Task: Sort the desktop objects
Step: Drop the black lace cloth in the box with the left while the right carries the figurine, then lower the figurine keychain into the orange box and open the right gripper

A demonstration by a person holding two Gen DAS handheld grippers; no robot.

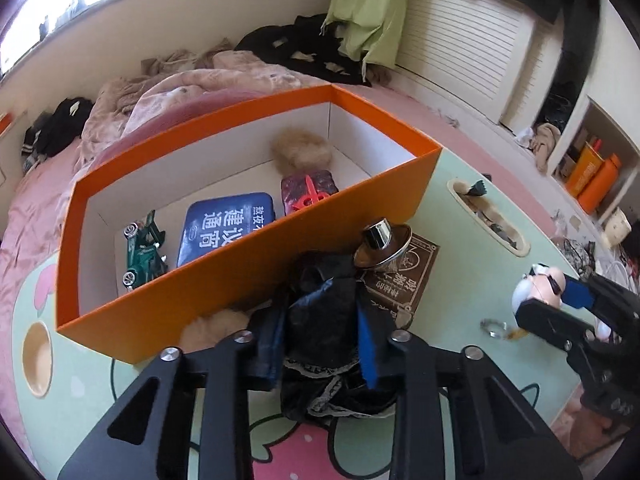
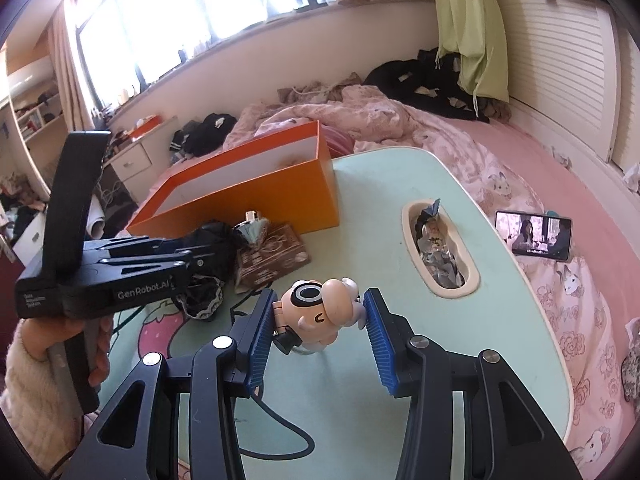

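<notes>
An orange box [image 1: 224,280] stands on the pale green table [image 2: 380,200], also in the right wrist view [image 2: 256,200]. Inside lie a green toy car [image 1: 144,252], a blue tin [image 1: 228,220], a dark red item [image 1: 308,188] and a fur ball [image 1: 302,146]. My left gripper [image 1: 320,344] is shut on a black cloth bundle [image 1: 320,320] in front of the box; it also shows in the right wrist view [image 2: 200,248]. My right gripper [image 2: 320,316] is closed around a small pig figure [image 2: 320,312], touching it on both sides; the figure also shows in the left wrist view [image 1: 540,284].
A silver-knobbed lid [image 1: 384,244] rests on a brown card pack [image 1: 404,276] beside the box. A slot in the table [image 2: 440,248] holds wrappers. A small ring [image 1: 494,328] lies on the table. A phone [image 2: 534,234] lies on the pink bed.
</notes>
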